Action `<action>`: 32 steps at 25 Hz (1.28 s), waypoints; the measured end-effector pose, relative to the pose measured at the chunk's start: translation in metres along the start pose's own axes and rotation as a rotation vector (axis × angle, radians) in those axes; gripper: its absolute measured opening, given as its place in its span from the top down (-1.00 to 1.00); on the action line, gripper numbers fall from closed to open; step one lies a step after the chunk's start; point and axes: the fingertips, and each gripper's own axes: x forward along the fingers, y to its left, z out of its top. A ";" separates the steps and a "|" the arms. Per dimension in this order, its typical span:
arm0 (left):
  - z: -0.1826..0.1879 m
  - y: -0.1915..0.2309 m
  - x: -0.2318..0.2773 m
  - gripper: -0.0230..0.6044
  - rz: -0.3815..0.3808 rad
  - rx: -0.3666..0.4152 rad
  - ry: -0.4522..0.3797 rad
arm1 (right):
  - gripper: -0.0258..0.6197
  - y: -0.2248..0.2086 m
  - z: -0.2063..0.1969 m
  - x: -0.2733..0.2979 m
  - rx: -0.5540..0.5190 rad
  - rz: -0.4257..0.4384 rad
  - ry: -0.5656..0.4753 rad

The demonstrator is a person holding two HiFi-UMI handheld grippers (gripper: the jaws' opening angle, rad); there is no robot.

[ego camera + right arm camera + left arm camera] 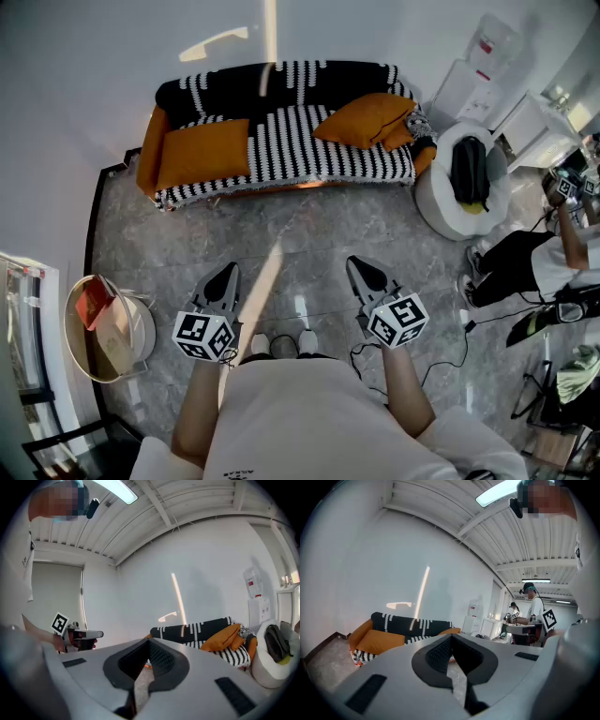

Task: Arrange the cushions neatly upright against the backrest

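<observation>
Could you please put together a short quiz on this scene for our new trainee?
1. True or false: the left gripper and the right gripper both stand open.
2. In the head view, the large orange cushion at the left end of the sofa is: A) on the floor; B) lying on the seat; C) between a gripper's jaws.
3. What rests in the white round seat?
Key: 1 false, both are shut and empty; 2 B; 3 a black bag.
</observation>
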 end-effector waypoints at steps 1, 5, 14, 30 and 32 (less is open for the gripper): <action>-0.001 -0.003 0.000 0.87 0.004 0.001 -0.001 | 0.85 -0.002 -0.001 -0.003 0.003 0.003 0.000; -0.003 -0.013 0.006 0.87 0.025 -0.002 -0.002 | 0.85 -0.012 -0.004 -0.011 0.006 0.016 0.005; -0.006 -0.028 0.016 0.87 0.068 0.001 0.010 | 0.85 -0.031 -0.006 -0.019 0.017 0.062 0.009; -0.013 -0.006 0.026 0.87 0.143 -0.009 0.031 | 0.85 -0.039 -0.013 0.008 -0.006 0.104 0.047; -0.014 0.000 0.029 0.87 0.147 -0.013 0.032 | 0.85 -0.038 -0.013 0.016 -0.010 0.111 0.050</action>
